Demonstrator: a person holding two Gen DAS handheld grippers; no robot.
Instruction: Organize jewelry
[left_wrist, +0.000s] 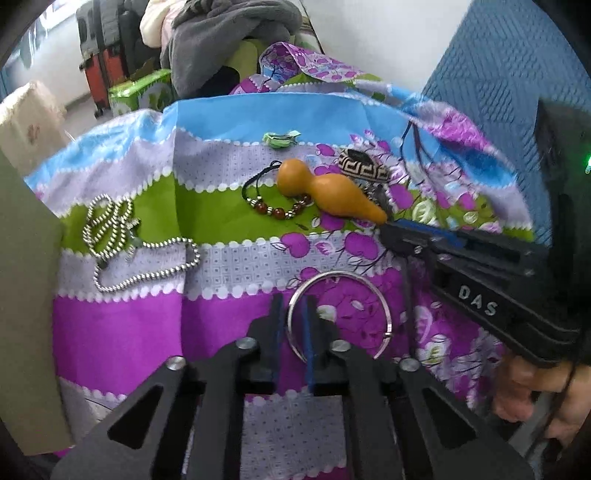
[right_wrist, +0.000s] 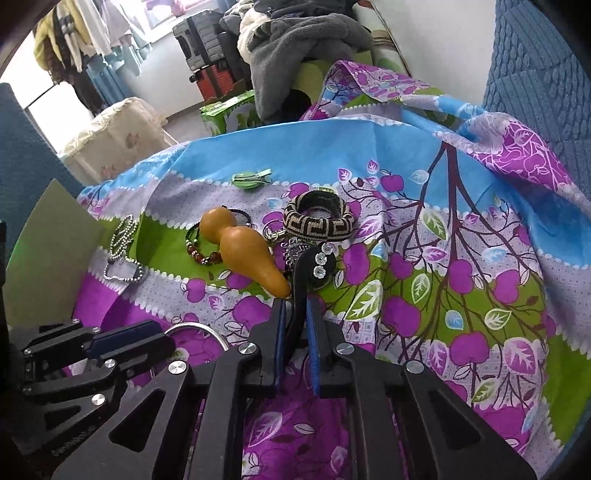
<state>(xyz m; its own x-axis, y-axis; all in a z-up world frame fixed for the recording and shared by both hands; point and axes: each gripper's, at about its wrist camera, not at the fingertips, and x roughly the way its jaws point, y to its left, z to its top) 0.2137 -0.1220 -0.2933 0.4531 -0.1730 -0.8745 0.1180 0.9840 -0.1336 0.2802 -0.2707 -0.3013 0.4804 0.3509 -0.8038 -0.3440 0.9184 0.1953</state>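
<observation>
Jewelry lies on a colourful cloth. My left gripper (left_wrist: 293, 314) is shut on the rim of a silver bangle (left_wrist: 384, 306), which rests on the purple band; the bangle also shows in the right wrist view (right_wrist: 207, 328). My right gripper (right_wrist: 295, 314) is shut on a black hair clip with white flowers (right_wrist: 317, 264), beside an orange gourd (right_wrist: 243, 251). A red bead bracelet (left_wrist: 277, 210), a silver bead chain (left_wrist: 122, 240), a woven patterned bangle (right_wrist: 319, 221) and a green clip (left_wrist: 280, 138) lie further back.
A beige board (left_wrist: 26, 277) stands at the cloth's left edge. A blue textured cushion (left_wrist: 498, 74) rises at the right. Beyond the cloth are a grey garment heap (left_wrist: 221, 37), a green box (left_wrist: 140, 92) and red suitcases (left_wrist: 107, 74).
</observation>
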